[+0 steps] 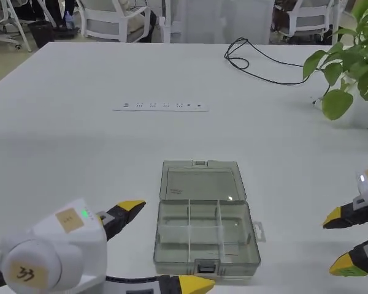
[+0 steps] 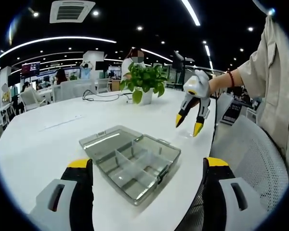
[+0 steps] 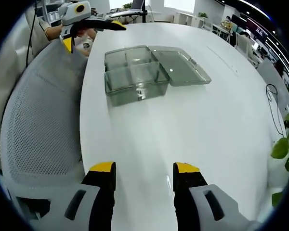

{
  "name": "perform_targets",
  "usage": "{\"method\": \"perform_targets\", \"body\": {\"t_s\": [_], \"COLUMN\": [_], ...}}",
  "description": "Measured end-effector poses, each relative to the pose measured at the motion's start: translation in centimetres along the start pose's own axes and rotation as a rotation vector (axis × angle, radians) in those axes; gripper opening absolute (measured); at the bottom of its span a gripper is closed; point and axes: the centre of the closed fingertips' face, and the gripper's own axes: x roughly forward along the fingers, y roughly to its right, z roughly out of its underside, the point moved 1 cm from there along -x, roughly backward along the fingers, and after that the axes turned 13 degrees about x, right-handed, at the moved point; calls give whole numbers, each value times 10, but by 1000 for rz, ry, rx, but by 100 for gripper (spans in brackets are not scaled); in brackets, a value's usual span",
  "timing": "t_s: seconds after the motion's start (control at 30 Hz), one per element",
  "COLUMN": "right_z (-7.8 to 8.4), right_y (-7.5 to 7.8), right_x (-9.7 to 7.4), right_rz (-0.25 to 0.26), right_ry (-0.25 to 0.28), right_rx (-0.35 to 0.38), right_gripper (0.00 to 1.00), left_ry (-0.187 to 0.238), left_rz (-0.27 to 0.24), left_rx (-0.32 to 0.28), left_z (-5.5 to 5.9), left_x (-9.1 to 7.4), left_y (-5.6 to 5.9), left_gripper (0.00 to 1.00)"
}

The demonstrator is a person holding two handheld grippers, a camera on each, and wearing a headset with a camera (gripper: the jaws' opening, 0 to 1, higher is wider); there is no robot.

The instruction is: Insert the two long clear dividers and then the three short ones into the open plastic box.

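White table (image 1: 80,153); clear dividers (image 1: 189,223) barely discernible

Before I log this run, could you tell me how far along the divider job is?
Clear dividers already split the open box into compartments. The left gripper and right gripper hang open and empty near it. Little seems left.
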Motion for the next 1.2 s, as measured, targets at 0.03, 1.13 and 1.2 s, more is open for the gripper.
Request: {"method": "perform_targets", "body": {"t_s": [0.03, 1.13, 1.2], "right_z": [2, 56, 55], "right_y": [0, 22, 23], "right_x": [0, 2, 2], "right_rz": [-1, 15, 15], "right_ry": [-4, -176, -172], "right_rx": [-1, -114, -112], "right_gripper": [49, 40, 39], "left_ry": [0, -24, -26], "left_rz": [0, -32, -33], "left_rx": [0, 2, 2], "left_z": [0, 0, 0], "left_x": [0, -2, -2], "left_y": [0, -1, -1], "left_gripper": [97, 93, 93]}}
